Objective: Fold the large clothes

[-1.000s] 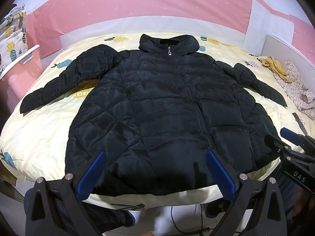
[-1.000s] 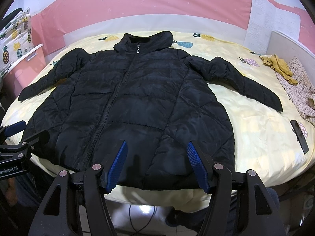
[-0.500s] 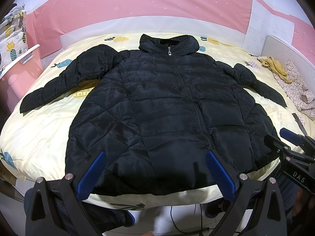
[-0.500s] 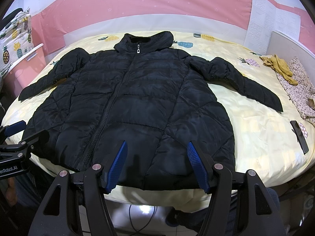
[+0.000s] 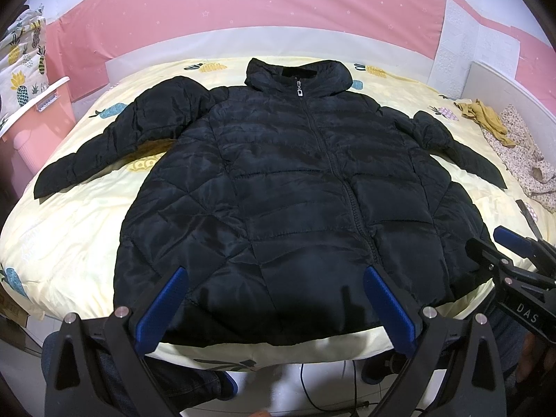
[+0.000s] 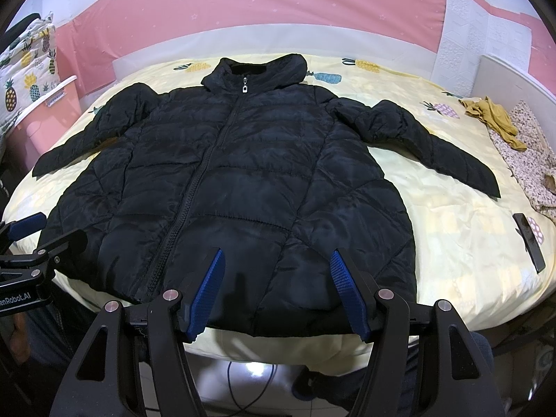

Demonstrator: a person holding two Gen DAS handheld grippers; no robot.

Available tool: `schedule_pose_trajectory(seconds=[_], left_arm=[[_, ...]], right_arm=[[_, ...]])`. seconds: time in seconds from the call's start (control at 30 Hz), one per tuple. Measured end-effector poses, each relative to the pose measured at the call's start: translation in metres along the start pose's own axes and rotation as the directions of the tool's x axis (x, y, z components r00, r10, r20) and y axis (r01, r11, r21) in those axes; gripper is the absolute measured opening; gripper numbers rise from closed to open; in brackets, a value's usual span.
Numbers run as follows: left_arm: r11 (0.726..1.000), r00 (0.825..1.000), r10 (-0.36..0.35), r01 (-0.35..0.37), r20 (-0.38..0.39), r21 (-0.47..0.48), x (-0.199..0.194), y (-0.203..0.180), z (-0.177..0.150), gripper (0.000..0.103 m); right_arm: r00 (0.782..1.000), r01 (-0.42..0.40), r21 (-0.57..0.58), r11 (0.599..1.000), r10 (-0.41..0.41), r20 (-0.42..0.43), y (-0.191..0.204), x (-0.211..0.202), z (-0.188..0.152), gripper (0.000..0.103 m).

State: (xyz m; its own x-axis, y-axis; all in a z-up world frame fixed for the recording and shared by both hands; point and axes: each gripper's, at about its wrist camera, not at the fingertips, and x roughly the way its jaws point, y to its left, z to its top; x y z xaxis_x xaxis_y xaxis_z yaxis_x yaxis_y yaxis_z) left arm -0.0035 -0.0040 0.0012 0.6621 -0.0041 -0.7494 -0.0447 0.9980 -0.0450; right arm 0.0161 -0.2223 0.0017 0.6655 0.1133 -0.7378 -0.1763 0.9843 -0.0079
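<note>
A black quilted puffer jacket (image 5: 295,187) (image 6: 236,187) lies flat and zipped on the bed, collar at the far side, both sleeves spread outwards. My left gripper (image 5: 274,274) hovers open over the hem near the jacket's left half, blue pads wide apart with nothing between them. My right gripper (image 6: 276,255) hangs open above the hem to the right of the zip, also holding nothing. Each gripper shows at the edge of the other's view: the right gripper (image 5: 493,243) at the right of the left wrist view, the left gripper (image 6: 41,229) at the left of the right wrist view.
The bed (image 5: 69,229) has a pale yellow pineapple sheet. A mustard garment (image 6: 493,118) and a floral cloth (image 6: 531,160) lie at its right side, with a dark phone-like slab (image 6: 530,241) nearby. A pink bin (image 5: 38,118) stands left. Cables run on the floor below.
</note>
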Motion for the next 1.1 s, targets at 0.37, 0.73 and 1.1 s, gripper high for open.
schedule_pose_trajectory(seconds=[0.37,0.73,1.1], left_arm=[[1.0,1.0,0.001,-0.001,-0.005,0.0,0.002,0.0,-0.003,0.102],[1.0,1.0,0.024,-0.024,-0.008,-0.016,0.022,0.017,0.015,0.102],[0.983,0.998,0.062,-0.056,0.031,-0.173,0.065,0.108,0.066,0.102]], right_arm=[[1.0,0.001,-0.001,1.0,-0.001,-0.001,0.0,0.001,0.001,0.063],[1.0,0.01,-0.025,1.0,-0.01,-0.008,0.006,0.019,0.015,0.063],[0.998,-0.034,-0.103,0.994,0.038,0.04,0.027,0.064,0.075,0.063]])
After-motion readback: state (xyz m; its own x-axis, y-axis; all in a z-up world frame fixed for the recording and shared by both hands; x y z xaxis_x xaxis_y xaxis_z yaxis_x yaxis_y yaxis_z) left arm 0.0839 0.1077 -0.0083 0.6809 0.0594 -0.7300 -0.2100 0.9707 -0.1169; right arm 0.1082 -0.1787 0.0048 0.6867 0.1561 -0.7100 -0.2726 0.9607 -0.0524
